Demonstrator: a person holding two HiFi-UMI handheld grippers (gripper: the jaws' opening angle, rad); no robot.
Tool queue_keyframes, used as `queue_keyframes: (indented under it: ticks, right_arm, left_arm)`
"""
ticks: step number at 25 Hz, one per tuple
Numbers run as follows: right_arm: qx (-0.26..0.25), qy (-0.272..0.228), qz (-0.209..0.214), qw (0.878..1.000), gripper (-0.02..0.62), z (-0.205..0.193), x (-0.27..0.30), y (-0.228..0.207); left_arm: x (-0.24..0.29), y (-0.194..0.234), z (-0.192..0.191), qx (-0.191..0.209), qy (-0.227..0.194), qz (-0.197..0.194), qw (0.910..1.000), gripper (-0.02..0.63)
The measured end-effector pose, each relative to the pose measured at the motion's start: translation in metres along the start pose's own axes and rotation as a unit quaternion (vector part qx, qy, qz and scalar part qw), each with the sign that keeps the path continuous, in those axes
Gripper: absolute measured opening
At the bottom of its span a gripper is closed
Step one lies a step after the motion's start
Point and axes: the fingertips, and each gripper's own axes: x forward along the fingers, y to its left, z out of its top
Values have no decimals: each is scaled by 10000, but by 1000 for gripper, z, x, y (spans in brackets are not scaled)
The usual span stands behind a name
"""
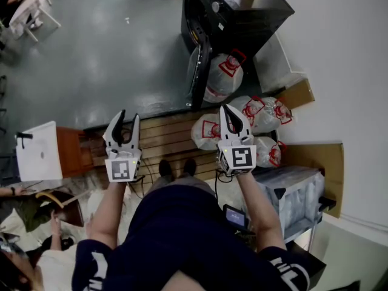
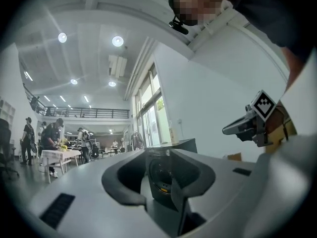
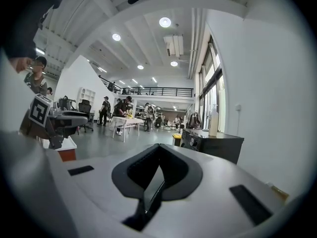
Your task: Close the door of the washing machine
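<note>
You stood well short of the washing machine (image 1: 233, 17), both grippers held up in front of you, neither touching it. The machine was black w/ a front drum. Its door (image 1: 197, 71) hung open, swung out from the machine's front toward you.

The left gripper (image 1: 128, 117) was on your side of the machine, off toward the drum side of the door. Its jaws were released & spread w/ nothing in them. Its own view showed only the machine's drum opening (image 2: 161, 175) far off through the gap.

The right gripper (image 1: 228, 113) was also on your side of the machine, roughly in line w/ the white bags (image 1: 225, 73) piled beside the door. Its jaws were clenched tip to tip on nothing. Wooden planks (image 1: 163, 135) lay between you & the machine.

The step in hand looked like the approach, w/ closing not begun. The next move prob. calls for:
- stepping fwd over the planks
- getting one gripper onto the door's free edge or the face away from the drum
- pushing the door round toward the drum opening till it latches

The bags crowd that face, so reach may be tight there.
</note>
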Motion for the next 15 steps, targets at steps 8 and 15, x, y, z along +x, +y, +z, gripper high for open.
queue_keyframes:
  ticks: [8,15]
  right_arm:
    - [74,39,-34,10000,20,-11,-8,-6]
    - [116,88,-129,9998,20,-18,-13,-16]
  left_arm:
    - [13,-20,-14,-64,198,-328,9992,238]
    - [21,-31,-21,-50,236,-480,9986,270]
